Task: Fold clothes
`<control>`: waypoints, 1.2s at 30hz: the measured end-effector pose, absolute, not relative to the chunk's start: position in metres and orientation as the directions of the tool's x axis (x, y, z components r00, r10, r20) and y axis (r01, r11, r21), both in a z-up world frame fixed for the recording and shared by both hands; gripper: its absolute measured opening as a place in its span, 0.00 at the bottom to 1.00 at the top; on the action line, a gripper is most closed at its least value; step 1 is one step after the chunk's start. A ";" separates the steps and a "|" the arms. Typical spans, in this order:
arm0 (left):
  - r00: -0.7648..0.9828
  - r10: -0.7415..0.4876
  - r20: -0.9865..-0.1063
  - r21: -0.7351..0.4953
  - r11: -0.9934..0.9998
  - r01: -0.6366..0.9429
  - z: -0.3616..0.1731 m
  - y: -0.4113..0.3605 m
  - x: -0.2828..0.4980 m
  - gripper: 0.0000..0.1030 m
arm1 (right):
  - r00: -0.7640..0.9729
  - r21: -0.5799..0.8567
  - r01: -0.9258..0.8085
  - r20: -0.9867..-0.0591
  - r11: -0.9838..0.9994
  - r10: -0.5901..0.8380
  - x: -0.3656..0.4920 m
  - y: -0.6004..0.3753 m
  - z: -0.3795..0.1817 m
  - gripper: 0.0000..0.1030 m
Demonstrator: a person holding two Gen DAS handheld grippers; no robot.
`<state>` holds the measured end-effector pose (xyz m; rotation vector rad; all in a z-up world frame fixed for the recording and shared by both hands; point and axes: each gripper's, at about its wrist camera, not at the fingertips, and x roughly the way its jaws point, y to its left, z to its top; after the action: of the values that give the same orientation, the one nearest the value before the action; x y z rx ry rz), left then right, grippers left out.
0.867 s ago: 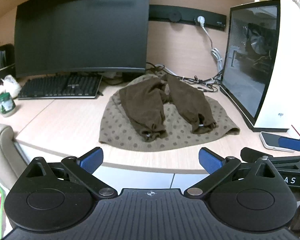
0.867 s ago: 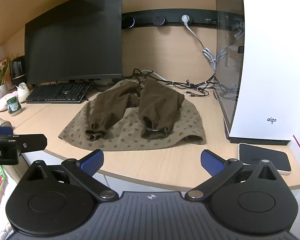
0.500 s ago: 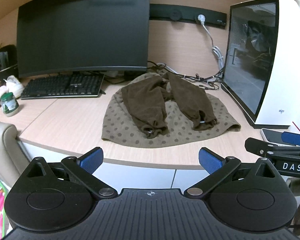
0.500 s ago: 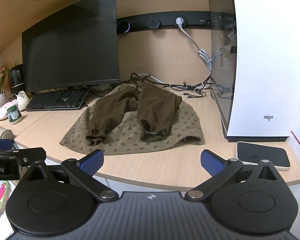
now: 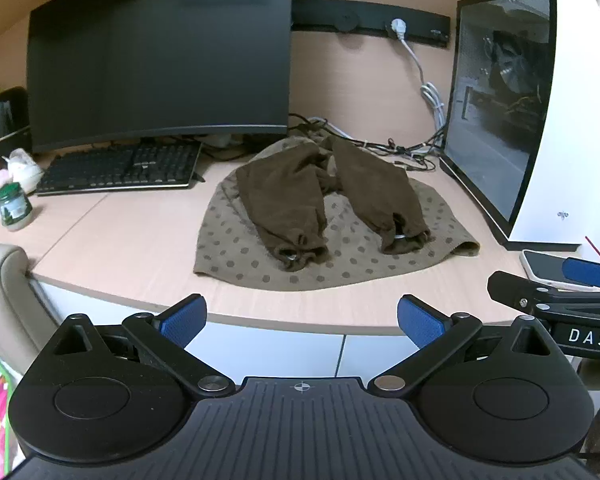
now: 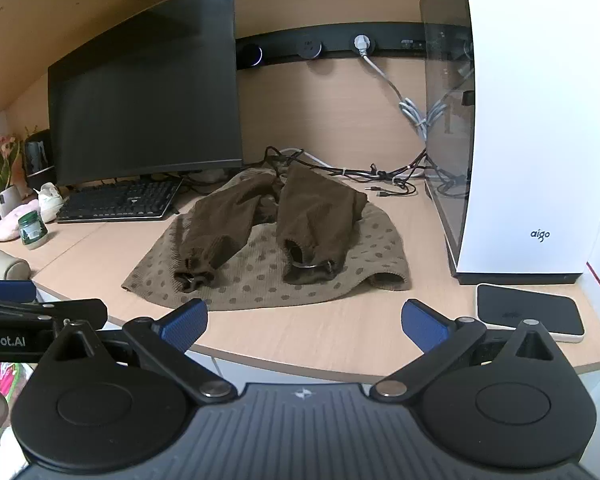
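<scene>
the left gripper [image 5: 302, 315] is held with its blue pads spread wide and nothing between them, short of the desk's front edge. the right gripper [image 6: 305, 320] is likewise spread wide and empty, poised just over the near edge of the desk [image 6: 340, 336]. neither is touching cloth.

the garment [image 5: 332, 224] is laid on the desk ahead of both tools: a tan dotted body spread flat, with two dark brown sleeves [image 6: 260, 224] already drawn in over it, cuffs pointing toward the near hem. it sits between the keyboard [image 5: 120, 172] on the left and the white computer case [image 6: 540, 140] on the right, with cables [image 6: 380, 180] close behind its far edge. a phone [image 6: 528, 312] lies just right of the right gripper.

the step in hand is judged to be the approach for the next fold. it would be done well if the two near hem corners were taken one by each tool, pads closed on the tan layer only, low enough to catch the edge but without pressing into the desk. the corners should be lifted together and level, so the sleeves are not shaken off the body, and carried toward the far edge. care is called for at the right corner [image 5: 466, 248], which is curled over, and near the cables, which could be snagged.
</scene>
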<state>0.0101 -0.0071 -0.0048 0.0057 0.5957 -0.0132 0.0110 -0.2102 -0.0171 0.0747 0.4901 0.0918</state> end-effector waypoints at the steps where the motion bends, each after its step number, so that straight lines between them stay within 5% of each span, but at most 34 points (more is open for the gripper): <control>1: 0.827 -0.011 -0.562 0.003 1.000 0.015 -0.005 -0.008 0.011 1.00 | 0.878 0.094 -0.071 -0.467 0.993 0.107 0.012 -0.211 -0.017 1.00; 36: 0.804 -0.020 -0.594 -0.002 1.000 0.023 -0.009 -0.008 0.024 1.00 | 0.852 0.116 -0.105 -0.503 0.988 0.149 0.028 -0.210 -0.025 1.00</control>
<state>0.0244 -0.0085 -0.0091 0.0049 0.6357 -0.0231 0.0277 -0.2095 -0.0253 0.0850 0.5356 0.1336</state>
